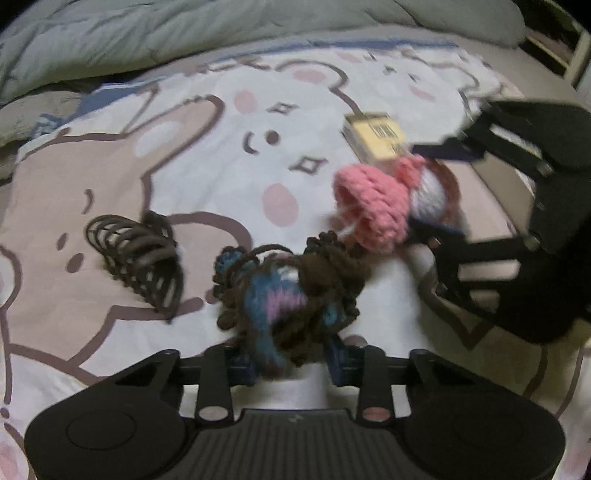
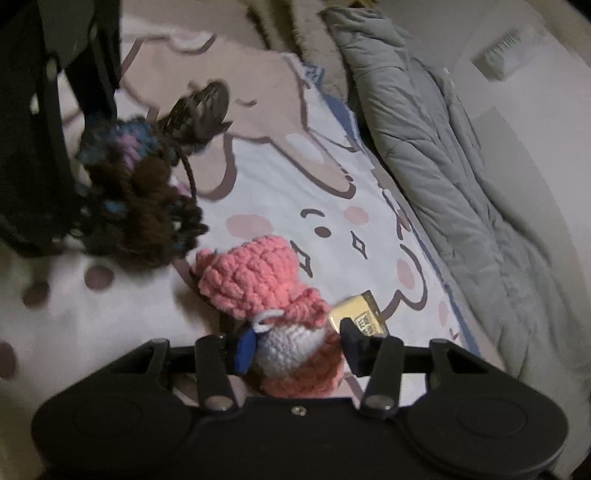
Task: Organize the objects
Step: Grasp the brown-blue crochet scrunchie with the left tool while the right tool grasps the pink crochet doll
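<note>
Bed sheet [image 1: 207, 173] with cartoon print carries everything. Left gripper [image 1: 291, 360] has its jaws clenched on a brown-and-blue yarn doll [image 1: 284, 299], low centre of the left view. Right gripper [image 2: 295, 350] grasps a pink-and-white yarn doll [image 2: 258, 291], low centre of its view. A dark hair claw [image 1: 138, 258] lies at left, a yellow box [image 1: 373, 138] upper right, a grey duvet [image 1: 184, 33] along the top.
</note>
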A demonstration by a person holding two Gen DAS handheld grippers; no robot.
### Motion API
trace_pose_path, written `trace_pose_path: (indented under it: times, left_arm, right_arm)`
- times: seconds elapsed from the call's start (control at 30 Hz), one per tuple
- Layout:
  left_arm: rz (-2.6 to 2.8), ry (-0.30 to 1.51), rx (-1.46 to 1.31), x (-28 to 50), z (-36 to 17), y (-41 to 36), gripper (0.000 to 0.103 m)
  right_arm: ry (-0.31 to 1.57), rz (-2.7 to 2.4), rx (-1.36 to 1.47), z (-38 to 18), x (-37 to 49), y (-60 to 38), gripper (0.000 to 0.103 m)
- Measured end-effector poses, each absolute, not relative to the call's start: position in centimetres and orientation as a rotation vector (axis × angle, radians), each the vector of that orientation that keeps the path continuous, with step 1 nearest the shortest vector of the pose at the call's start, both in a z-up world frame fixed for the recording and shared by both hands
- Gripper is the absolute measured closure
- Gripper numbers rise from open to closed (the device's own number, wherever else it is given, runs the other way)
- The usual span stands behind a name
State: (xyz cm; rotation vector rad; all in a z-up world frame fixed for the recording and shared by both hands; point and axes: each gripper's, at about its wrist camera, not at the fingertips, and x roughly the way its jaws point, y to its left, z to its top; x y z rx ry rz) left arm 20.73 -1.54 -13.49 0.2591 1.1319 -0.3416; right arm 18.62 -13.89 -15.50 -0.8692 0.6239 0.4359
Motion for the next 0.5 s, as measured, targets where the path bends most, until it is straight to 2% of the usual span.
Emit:
trace_pose_path:
  times: [0.1,0.5]
  left_arm:
    - [-0.318,1.094,0.229,20.5,-12.5,-1.1,0.074]
    - [-0.271,0.977,0.100,18.7,-8.5,-0.7,0.076]
  right_arm:
    - [0.633,0.435,-0.788,-14.0,18.2,-14.2,0.054]
    - [0.686,0.353,-0.479,-8.8,16.7,-16.1,0.054]
